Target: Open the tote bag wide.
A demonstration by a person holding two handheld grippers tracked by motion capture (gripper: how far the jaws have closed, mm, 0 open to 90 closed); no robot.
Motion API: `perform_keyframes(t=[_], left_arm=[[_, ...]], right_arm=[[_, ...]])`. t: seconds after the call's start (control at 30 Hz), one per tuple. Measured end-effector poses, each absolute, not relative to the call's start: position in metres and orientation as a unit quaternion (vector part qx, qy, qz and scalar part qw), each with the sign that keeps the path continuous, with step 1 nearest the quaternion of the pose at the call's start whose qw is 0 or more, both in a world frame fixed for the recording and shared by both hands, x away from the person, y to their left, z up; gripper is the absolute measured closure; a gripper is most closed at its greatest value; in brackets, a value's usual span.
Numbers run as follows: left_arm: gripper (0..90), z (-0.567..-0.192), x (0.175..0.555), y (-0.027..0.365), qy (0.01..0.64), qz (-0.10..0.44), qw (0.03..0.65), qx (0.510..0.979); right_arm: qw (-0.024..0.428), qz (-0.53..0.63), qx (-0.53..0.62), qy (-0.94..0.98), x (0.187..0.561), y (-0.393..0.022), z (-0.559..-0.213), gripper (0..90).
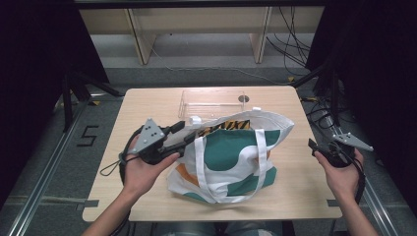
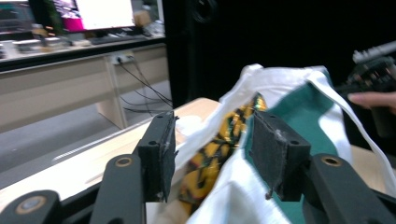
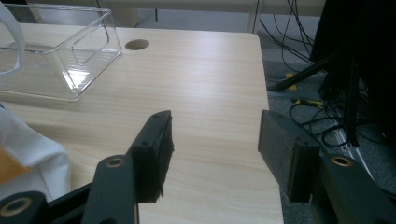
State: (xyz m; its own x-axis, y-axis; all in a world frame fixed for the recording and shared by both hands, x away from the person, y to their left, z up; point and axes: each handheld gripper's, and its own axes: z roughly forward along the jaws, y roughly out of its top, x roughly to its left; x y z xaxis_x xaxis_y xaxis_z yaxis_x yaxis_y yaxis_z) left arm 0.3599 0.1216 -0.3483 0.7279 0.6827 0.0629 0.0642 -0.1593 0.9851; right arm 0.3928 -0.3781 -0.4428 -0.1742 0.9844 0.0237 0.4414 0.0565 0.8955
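Your left claw [image 1: 189, 132] stands partly open astride the bag [image 1: 231, 157] rim, pads not yet pressing; the bag lies just ahead. Close squarely on the white edge only. Your right claw [image 3: 212, 140] waits wide, empty, over the tabletop [image 3: 205, 79].

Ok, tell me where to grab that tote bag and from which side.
Probably the white rim at the open mouth of the tote bag, approached from the bag's left end, where the left gripper already sits. The cloth edge there stands up thin and loose, so it passes between the open jaws; the flat printed side gives nothing to pinch.
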Motion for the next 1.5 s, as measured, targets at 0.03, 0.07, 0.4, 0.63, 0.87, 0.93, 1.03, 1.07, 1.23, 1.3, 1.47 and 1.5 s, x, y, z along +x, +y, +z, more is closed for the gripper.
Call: perform_keyframes(t=[0.03,0.07,0.4,0.63,0.87,0.93,1.03,1.07,1.23,1.3,1.47,1.5], left_arm=[[50.9,-0.348,0.362,0.116,0.256,0.258,0.591,0.72],[51.5,-0.348,0.362,0.116,0.256,0.258,0.591,0.72],[52.9,-0.35,0.381,0.069,0.223,0.233,0.55,0.77],[55.4,-0.351,0.398,0.049,0.205,0.207,0.516,0.805],[58.0,-0.354,0.405,0.045,0.205,0.198,0.504,0.815],[61.9,-0.355,0.406,0.044,0.199,0.199,0.497,0.821],[67.5,-0.355,0.404,0.044,0.193,0.202,0.493,0.824],[73.1,-0.354,0.403,0.044,0.185,0.208,0.488,0.827],[87.1,-0.343,0.388,0.045,0.167,0.192,0.483,0.837],[87.4,-0.341,0.385,0.045,0.165,0.188,0.484,0.838],[87.4,-0.339,0.37,0.045,0.166,0.153,0.491,0.841],[87.4,-0.339,0.37,0.045,0.166,0.153,0.491,0.841]], right_arm=[[0.331,0.41,0.551,0.647,0.393,-0.378,-0.443,45.2],[0.331,0.409,0.55,0.648,0.393,-0.378,-0.443,45.1],[0.322,0.411,0.569,0.635,0.391,-0.375,-0.443,44.8],[0.328,0.408,0.554,0.647,0.393,-0.378,-0.444,44.4],[0.313,0.411,0.575,0.634,0.392,-0.374,-0.444,44.3],[0.313,0.411,0.576,0.634,0.392,-0.374,-0.444,44.3],[0.317,0.411,0.571,0.636,0.392,-0.375,-0.444,44.3],[0.321,0.408,0.567,0.64,0.393,-0.375,-0.445,44.2],[0.321,0.408,0.565,0.641,0.393,-0.375,-0.446,44.2],[0.31,0.41,0.574,0.638,0.392,-0.374,-0.445,44.2],[0.315,0.409,0.569,0.64,0.393,-0.375,-0.445,44.1],[0.313,0.407,0.571,0.64,0.392,-0.375,-0.445,44.1]])
